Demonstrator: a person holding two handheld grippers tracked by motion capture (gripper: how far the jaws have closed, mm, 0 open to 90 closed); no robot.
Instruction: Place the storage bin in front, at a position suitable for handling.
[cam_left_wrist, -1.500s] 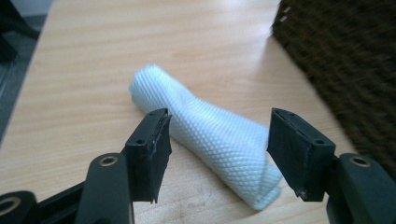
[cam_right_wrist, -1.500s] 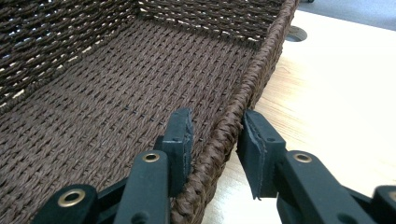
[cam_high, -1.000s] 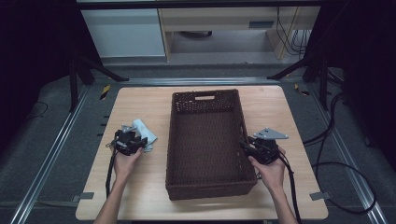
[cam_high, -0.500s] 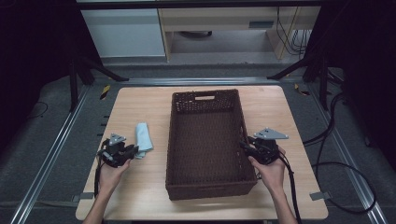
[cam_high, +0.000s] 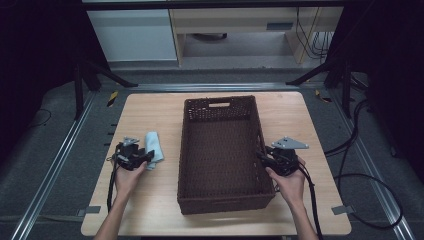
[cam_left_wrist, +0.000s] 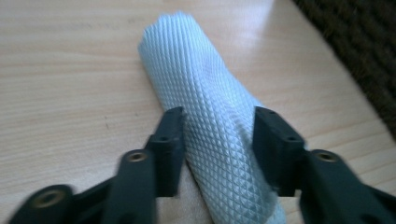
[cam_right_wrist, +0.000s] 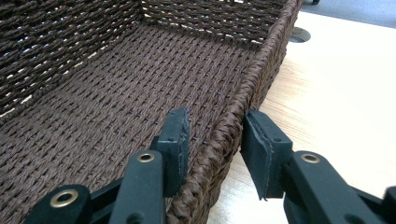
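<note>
A rolled pale blue cloth (cam_high: 154, 146) with a waffle weave lies on the wooden table left of a dark brown wicker basket (cam_high: 220, 101). My left gripper (cam_high: 141, 156) points at the roll from its near-left end. Its jaws have just been opening and now straddle the cloth (cam_left_wrist: 196, 70), one on each side, so the left gripper (cam_left_wrist: 218, 135) is open. My right gripper (cam_high: 263, 159) sits at the basket's right wall, near the front. In the right gripper view one pad is inside the basket (cam_right_wrist: 116, 93) and one outside, and the right gripper (cam_right_wrist: 215, 135) is shut on the braided rim.
The basket has nothing in it and fills the middle of the table (cam_high: 150, 210). Bare wood lies to its right and along the near edge. Cables trail off the table's right side. A white cabinet (cam_high: 132, 35) stands beyond the far edge.
The left gripper drew back to the near left of the cloth, then came forward again with wider jaws around the roll. The right gripper and basket have kept still.
</note>
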